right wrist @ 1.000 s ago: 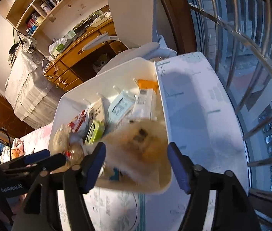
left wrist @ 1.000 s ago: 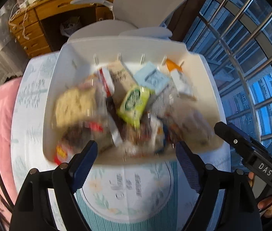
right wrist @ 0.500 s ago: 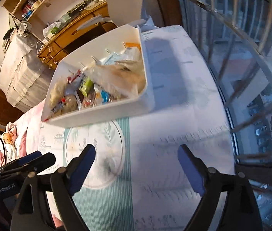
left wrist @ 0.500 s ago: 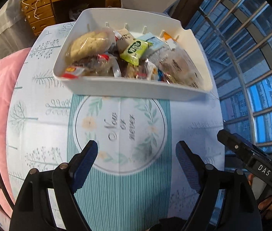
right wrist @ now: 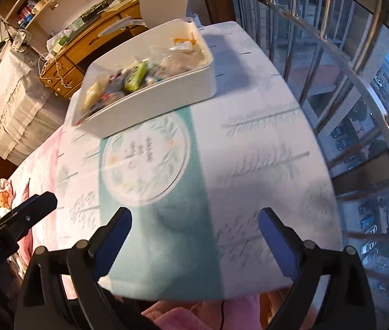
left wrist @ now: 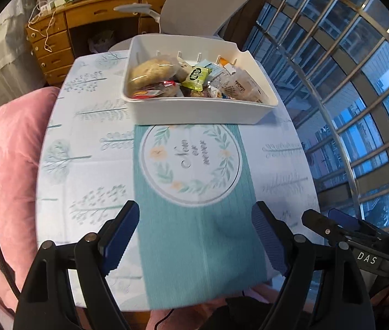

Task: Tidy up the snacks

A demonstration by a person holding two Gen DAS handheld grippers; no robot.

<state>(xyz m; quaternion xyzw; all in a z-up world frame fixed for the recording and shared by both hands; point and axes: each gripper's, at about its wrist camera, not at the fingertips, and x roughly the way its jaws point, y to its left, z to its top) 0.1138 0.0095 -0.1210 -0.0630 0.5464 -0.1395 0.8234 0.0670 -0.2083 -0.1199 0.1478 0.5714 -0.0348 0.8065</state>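
Both grippers empty above the tablecloth, snacks in the bin.
Left gripper (left wrist: pixel 196 232) stands spread wide, gripping nothing; right gripper (right wrist: pixel 194 236) has its jaws opening, nothing between them. Each tilts steeply down over the table (left wrist: pixel 84 143). White bin (left wrist: pixel 200 111) of snacks (left wrist: pixel 194 78) sits at 12 o'clock. Legible: "DAS" on the right gripper's body, "Now or never" on the cloth's medallion (left wrist: pixel 191 162).

One white bin (left wrist: pixel 200 111) is seen on one round table (left wrist: pixel 84 148). The snack packets (left wrist: pixel 194 78) heaped in the bin cannot be counted exactly; roughly ten are seen, among them one green packet (left wrist: pixel 197 74) and one large round bun (left wrist: pixel 153 70). Two grippers are seen, the left gripper (left wrist: pixel 194 236) and the right gripper (right wrist: pixel 194 236). One desk (left wrist: pixel 90 19) and one chair (left wrist: pixel 202 2) are seen behind.
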